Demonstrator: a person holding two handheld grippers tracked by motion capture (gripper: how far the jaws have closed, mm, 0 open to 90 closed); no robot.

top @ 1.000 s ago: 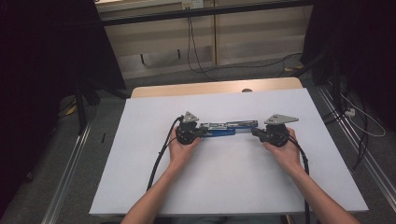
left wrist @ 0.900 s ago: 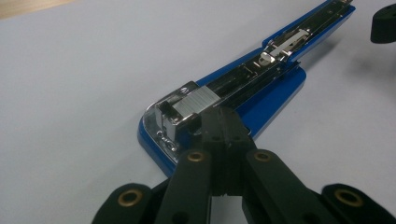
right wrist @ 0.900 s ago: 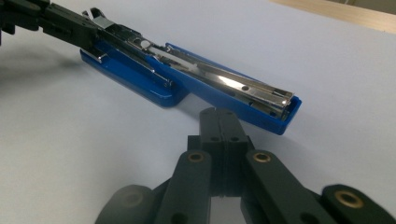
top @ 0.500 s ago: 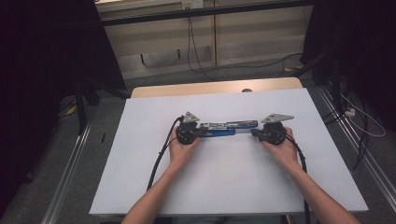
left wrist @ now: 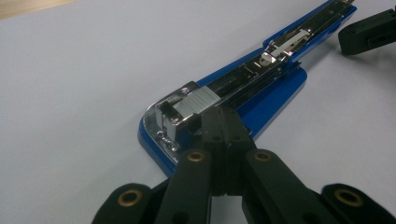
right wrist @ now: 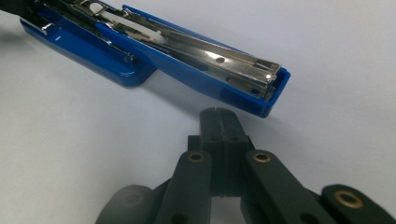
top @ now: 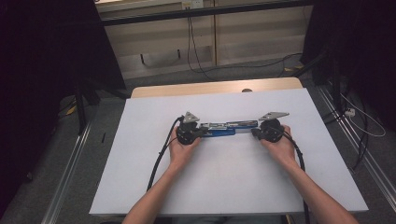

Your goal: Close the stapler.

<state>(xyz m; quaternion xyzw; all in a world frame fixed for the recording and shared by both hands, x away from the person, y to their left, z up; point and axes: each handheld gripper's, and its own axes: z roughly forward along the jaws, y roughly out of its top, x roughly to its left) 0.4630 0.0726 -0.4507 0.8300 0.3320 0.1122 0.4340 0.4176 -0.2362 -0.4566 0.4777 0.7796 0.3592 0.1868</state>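
Left gripper [left wrist: 224, 122], jaws closed w/ nothing between, tip pressing on stapler [left wrist: 261, 88] (blue, swung open flat) at its metal head end. Right gripper [right wrist: 219, 119] closed too, empty, stapler's other end just ahead, not touching. Both on white table [top: 140, 177].

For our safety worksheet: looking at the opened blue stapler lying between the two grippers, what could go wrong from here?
1. The left gripper presses shut jaws against the stapler without clamping it; it could slide on the smooth white table cover.
2. The right gripper sits shut just short of the raised arm; a push there might swing or snap it.
3. The metal staple channel lies exposed, so staples may spill.
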